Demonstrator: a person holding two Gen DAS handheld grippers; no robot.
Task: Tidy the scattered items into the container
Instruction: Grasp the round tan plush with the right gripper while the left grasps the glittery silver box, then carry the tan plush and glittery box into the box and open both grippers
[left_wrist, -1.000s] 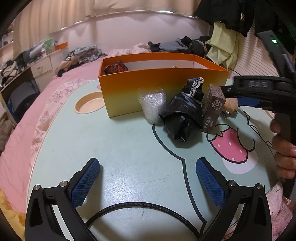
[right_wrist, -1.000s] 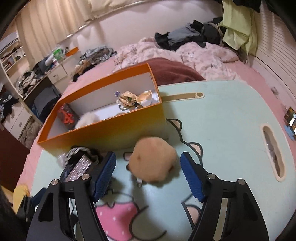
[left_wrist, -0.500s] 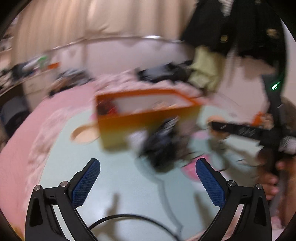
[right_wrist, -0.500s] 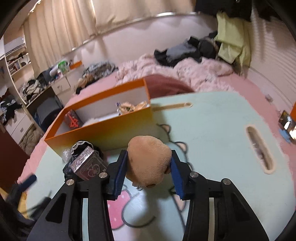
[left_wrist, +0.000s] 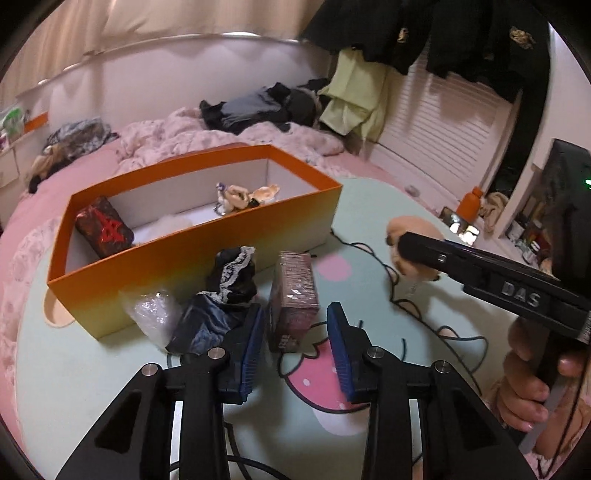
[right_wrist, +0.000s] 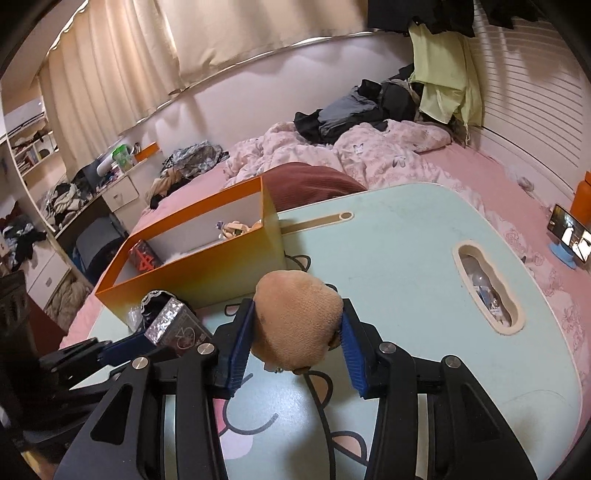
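Observation:
An orange box (left_wrist: 192, 254) stands on the pale green table, also in the right wrist view (right_wrist: 192, 277); it holds a dark red pack (left_wrist: 104, 232), a small figure (left_wrist: 240, 197) and something white. My right gripper (right_wrist: 295, 343) is shut on a tan plush ball (right_wrist: 295, 325), lifted above the table (left_wrist: 410, 247). My left gripper (left_wrist: 297, 343) is open, its jaws either side of a shiny maroon carton (left_wrist: 293, 295) without touching. A black lace cloth (left_wrist: 229, 288) and a clear plastic bag (left_wrist: 155, 314) lie by the box front.
The table (right_wrist: 406, 251) has a cartoon print, an oval slot (right_wrist: 487, 288) at right and a groove (right_wrist: 317, 221) behind the box. A pink bed with piled clothes (right_wrist: 351, 114) surrounds it. A phone on a stand (right_wrist: 569, 236) sits far right.
My right gripper closed on the plush ball and lifted it. My left gripper moved forward and right, narrowing around the maroon carton.

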